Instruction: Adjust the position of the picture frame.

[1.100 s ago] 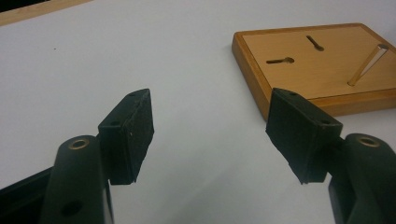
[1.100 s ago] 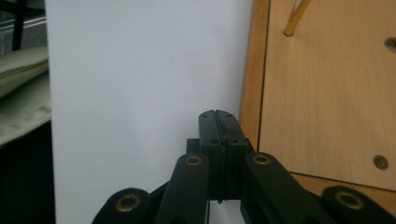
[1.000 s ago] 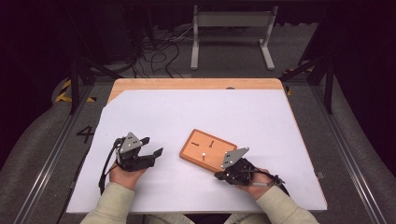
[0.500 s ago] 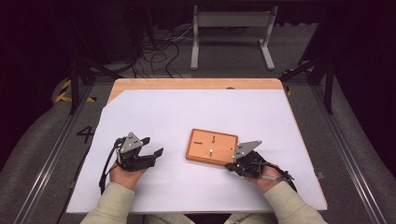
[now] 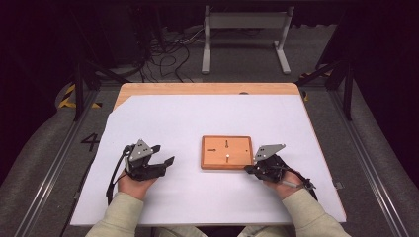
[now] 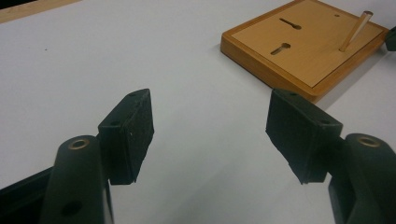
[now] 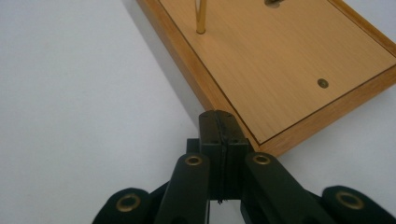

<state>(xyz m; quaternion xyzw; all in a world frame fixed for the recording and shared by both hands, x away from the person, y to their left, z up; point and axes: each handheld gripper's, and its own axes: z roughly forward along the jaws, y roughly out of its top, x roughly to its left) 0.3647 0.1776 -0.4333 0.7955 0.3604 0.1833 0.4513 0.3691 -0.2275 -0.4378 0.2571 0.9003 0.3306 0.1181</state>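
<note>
A flat wooden board (image 5: 238, 147) lies square on the white table cover, with two keyhole slots and a thin upright peg (image 5: 227, 158). My right gripper (image 5: 248, 169) is shut with nothing between its jaws, and its tip rests against the board's near right edge (image 7: 280, 60). The right gripper (image 7: 219, 122) view shows the peg (image 7: 201, 16) rising beyond the tip. My left gripper (image 5: 165, 154) lies open on the cover to the left of the board, holding nothing. In the left gripper (image 6: 219, 126) view the board (image 6: 308, 51) and its peg (image 6: 356, 29) stand ahead and to the right.
The white cover (image 5: 197, 118) spreads over a wooden table whose far edge (image 5: 207, 89) shows. Beyond it are a metal stand (image 5: 244, 29) and cables on the floor. A cable (image 5: 114, 177) trails from the left gripper.
The board has turned from tilted to square with the table. My right gripper has slid to the right along its near edge. The left gripper has stayed put.
</note>
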